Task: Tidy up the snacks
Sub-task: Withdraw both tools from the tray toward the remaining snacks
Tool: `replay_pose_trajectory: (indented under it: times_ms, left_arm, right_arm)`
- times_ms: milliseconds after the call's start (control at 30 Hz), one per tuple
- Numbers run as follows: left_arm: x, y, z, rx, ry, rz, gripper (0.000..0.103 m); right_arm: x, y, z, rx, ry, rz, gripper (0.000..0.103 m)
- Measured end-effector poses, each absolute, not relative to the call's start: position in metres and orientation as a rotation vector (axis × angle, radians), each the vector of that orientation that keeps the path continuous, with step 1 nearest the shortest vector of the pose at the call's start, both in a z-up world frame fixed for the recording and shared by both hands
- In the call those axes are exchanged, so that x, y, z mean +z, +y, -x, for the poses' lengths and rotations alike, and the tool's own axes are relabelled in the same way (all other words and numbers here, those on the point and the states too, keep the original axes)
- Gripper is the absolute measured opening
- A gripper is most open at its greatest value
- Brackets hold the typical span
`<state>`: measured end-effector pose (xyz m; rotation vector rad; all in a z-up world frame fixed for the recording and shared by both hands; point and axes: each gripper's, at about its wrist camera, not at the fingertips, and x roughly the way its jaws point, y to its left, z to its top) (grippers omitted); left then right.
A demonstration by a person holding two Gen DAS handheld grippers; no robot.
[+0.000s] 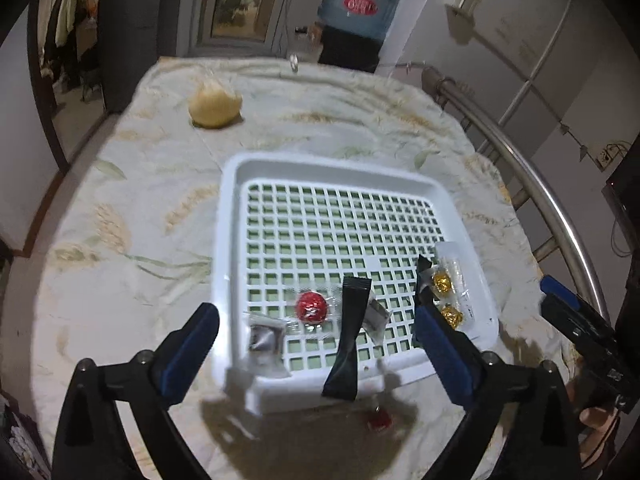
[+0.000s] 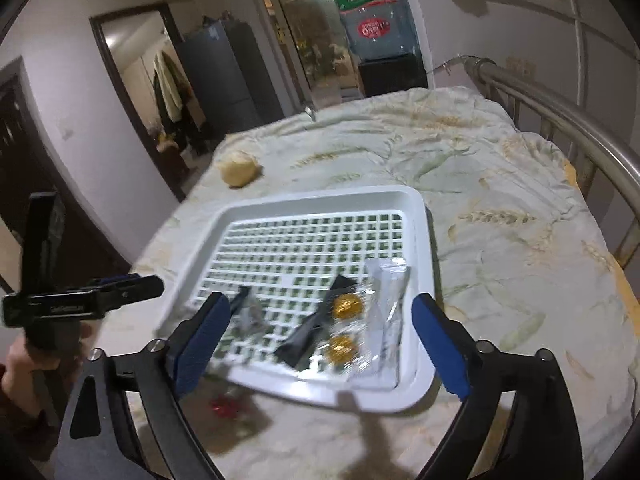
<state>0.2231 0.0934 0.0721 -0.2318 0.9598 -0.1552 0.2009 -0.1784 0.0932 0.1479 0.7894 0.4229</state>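
A white slotted tray [image 1: 240, 184] lies on the cloth-covered table and also shows in the right wrist view [image 2: 416, 216]. In it lie a red foil ball [image 1: 311, 307], a black stick packet [image 1: 349, 332], a small silver packet [image 1: 264, 338], and a clear pack with gold foil balls [image 1: 442, 282], which also shows in the right wrist view [image 2: 347, 307]. Another red ball [image 1: 379, 419] lies on the cloth in front of the tray. My left gripper [image 1: 316, 348] is open and empty above the tray's near edge. My right gripper [image 2: 320, 344] is open and empty over the tray's near right part.
A yellow round bun [image 1: 215, 105] sits on the far left of the table. A metal rail [image 1: 520, 168] curves along the right side. A water dispenser [image 1: 360, 8] stands beyond the far edge. The patterned cloth [image 1: 120, 220] covers the table.
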Motion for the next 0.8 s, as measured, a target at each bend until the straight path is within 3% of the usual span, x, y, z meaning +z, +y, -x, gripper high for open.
replay_pose_trajectory:
  times_ms: [467, 800]
  left_arm:
    - [0.128, 0.096, -0.153, -0.230, 0.882, 0.079, 0.103]
    - [0.104, 0.088, -0.127, -0.295, 0.912, -0.031, 0.103]
  right_arm:
    - [0.142, -0.170, -0.122, 0.497, 0.665, -0.136, 0.100]
    - [0.123, -0.145, -0.100, 0.543, 0.683, -0.073, 0.100]
